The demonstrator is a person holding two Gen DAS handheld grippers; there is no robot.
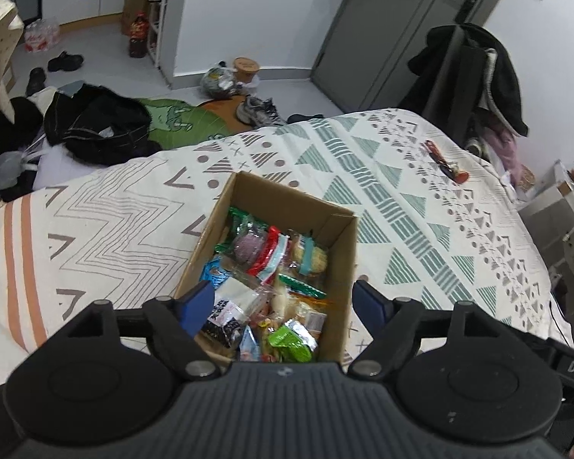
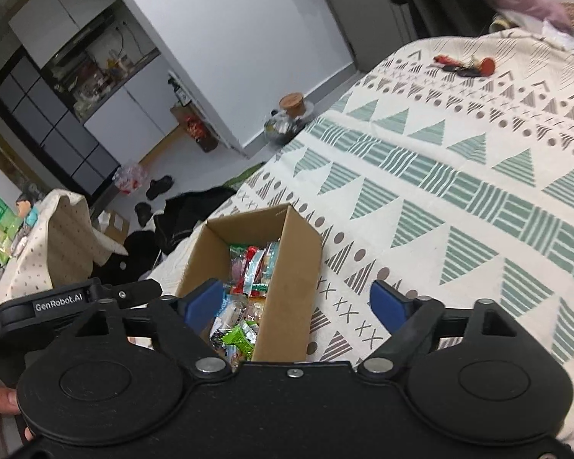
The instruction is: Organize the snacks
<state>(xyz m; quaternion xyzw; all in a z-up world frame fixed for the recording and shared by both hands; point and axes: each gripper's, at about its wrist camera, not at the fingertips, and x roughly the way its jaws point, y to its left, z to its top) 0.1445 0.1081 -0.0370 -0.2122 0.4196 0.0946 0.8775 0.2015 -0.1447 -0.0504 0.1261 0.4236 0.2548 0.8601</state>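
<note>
— Two tongs, left (image 1: 283,298) and right (image 2: 296,302), hung spread wide, holding nothing.
— And the snacks?
— Packets (image 1: 271,283) filled the brown cardboard box (image 1: 340,279) on the patterned bed (image 1: 421,199).

A cardboard box (image 1: 248,195) sits on a patterned bedspread (image 1: 401,199); snack packets (image 1: 275,267) lie heaped inside it; the left gripper (image 1: 283,302) hangs over the box's near end, its fingers spread, one on each side of the near end; the right gripper (image 2: 296,302) hangs nearby, one finger over the box, the other over the bedspread to its right; far off on the bedspread lies a small bundle of items (image 1: 445,162); beyond the bed, clothes (image 1: 95,122) and shoes (image 1: 258,111) lie on the floor.
</note>
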